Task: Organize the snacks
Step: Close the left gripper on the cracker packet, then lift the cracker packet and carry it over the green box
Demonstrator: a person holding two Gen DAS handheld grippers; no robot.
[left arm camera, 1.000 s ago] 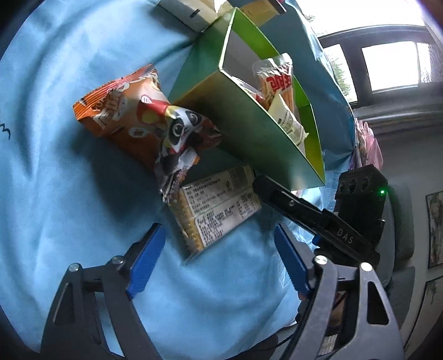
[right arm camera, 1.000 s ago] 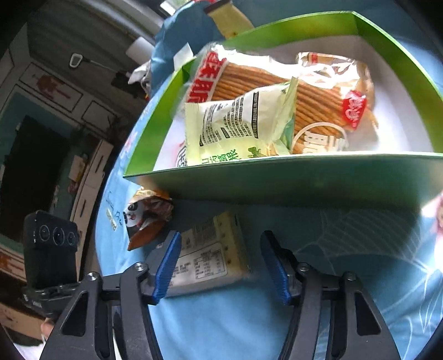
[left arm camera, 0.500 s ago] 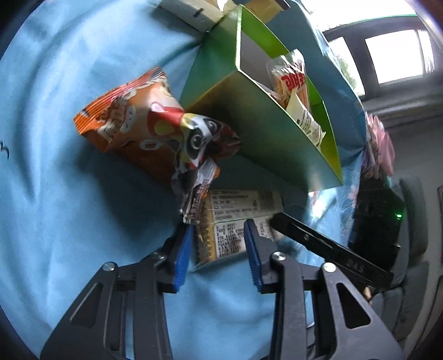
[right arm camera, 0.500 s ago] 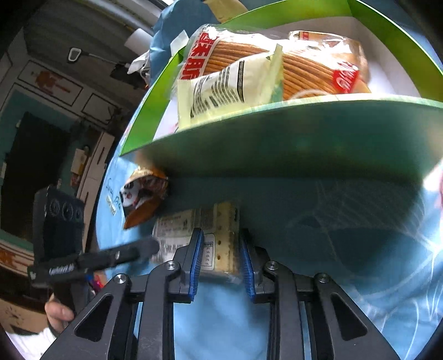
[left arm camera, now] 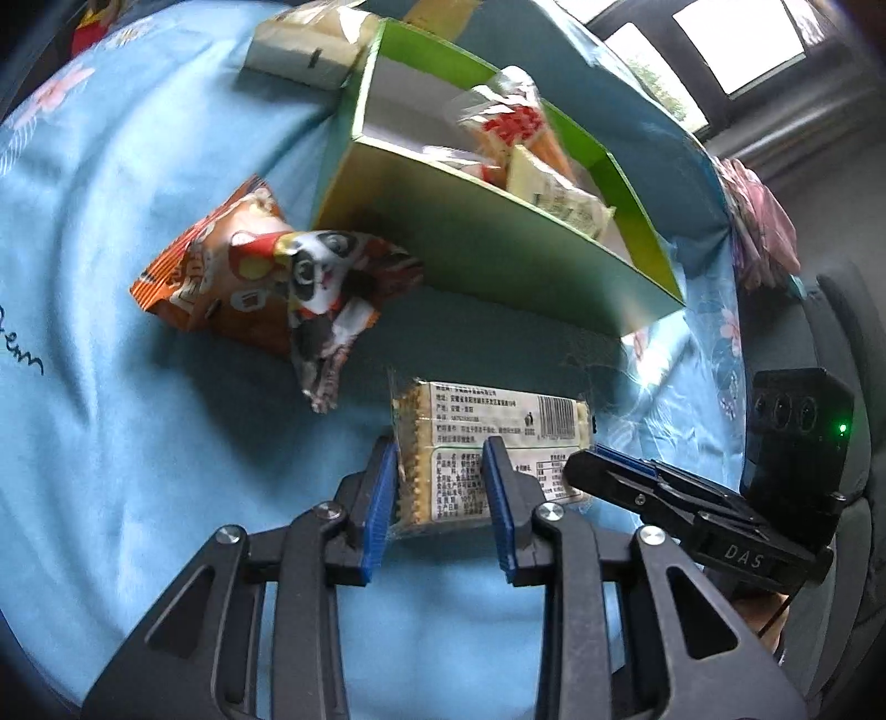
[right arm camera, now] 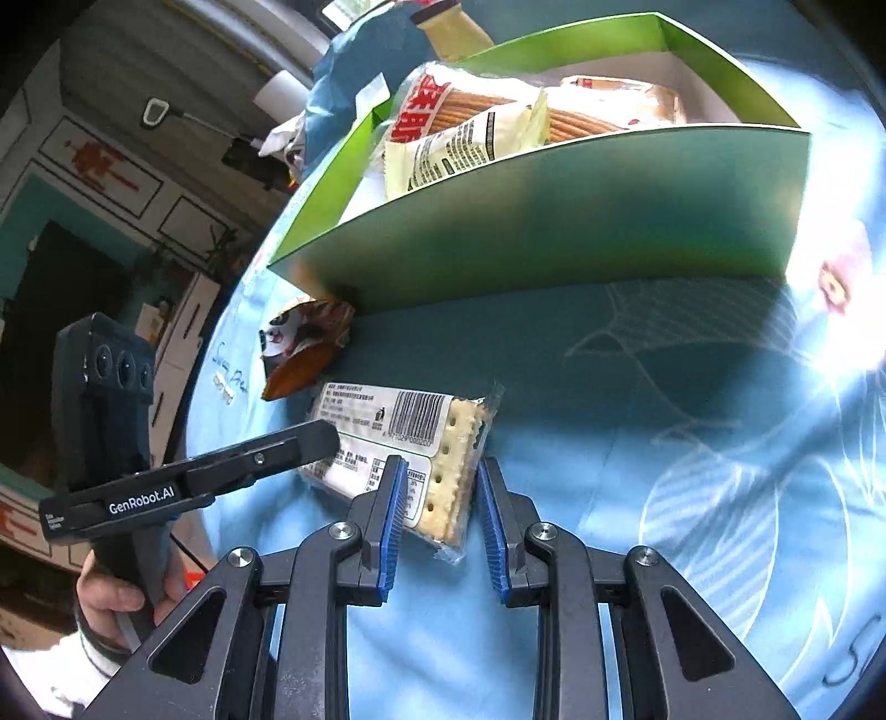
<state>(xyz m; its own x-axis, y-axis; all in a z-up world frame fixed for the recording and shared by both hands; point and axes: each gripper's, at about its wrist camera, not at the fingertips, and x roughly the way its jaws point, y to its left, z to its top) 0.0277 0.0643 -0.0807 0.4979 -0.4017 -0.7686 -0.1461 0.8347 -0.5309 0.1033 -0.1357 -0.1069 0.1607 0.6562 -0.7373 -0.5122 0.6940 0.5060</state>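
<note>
A clear cracker pack with a white label is held off the blue cloth by both grippers. My left gripper is shut on its left end. My right gripper is shut on its right end, where the crackers show. The green box stands behind, holding a red-lettered biscuit bag and a pale yellow packet. An orange panda snack bag lies left of the box; it also shows in the right wrist view.
Blue flowered cloth covers the surface. A white carton lies behind the box's far corner. A pink bundle sits at the right edge. A window is beyond.
Both grippers went from open around the cracker pack to shut on its two ends. The pack has since risen off the cloth and turned level between them.
</note>
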